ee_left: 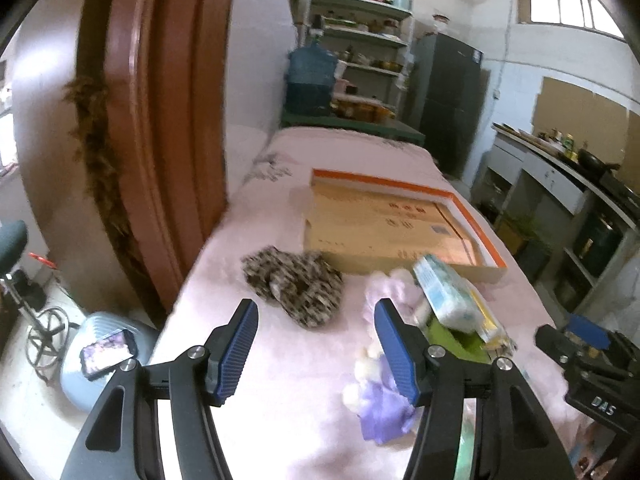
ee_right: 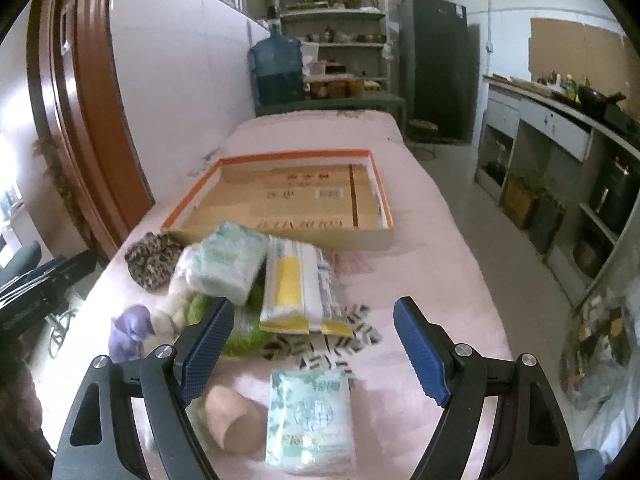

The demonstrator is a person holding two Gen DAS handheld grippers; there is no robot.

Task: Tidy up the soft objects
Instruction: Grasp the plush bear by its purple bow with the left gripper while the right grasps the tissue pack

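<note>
A pile of soft things lies on the pink-covered table (ee_right: 440, 240). In the left wrist view a leopard-print cloth (ee_left: 296, 288) lies just ahead of my open left gripper (ee_left: 316, 320), with a purple plush (ee_left: 384, 404) and a pale tissue pack (ee_left: 444, 292) to the right. The right wrist view shows my right gripper (ee_right: 314, 322) open above the pile: tissue pack (ee_right: 226, 262), yellow-and-white pack (ee_right: 298, 290), checkered cloth (ee_right: 340, 348), green-printed tissue pack (ee_right: 310, 416), peach roll (ee_right: 234, 420), purple plush (ee_right: 130, 330). A shallow orange-rimmed cardboard box (ee_right: 288, 196) sits beyond, empty.
A brown door frame (ee_left: 160, 120) rises left of the table. Shelves (ee_right: 332, 36), a blue water jug (ee_right: 276, 68) and a dark fridge (ee_right: 436, 60) stand past the far end. A counter (ee_right: 560, 120) runs along the right. The other gripper's body (ee_left: 592, 372) shows at right.
</note>
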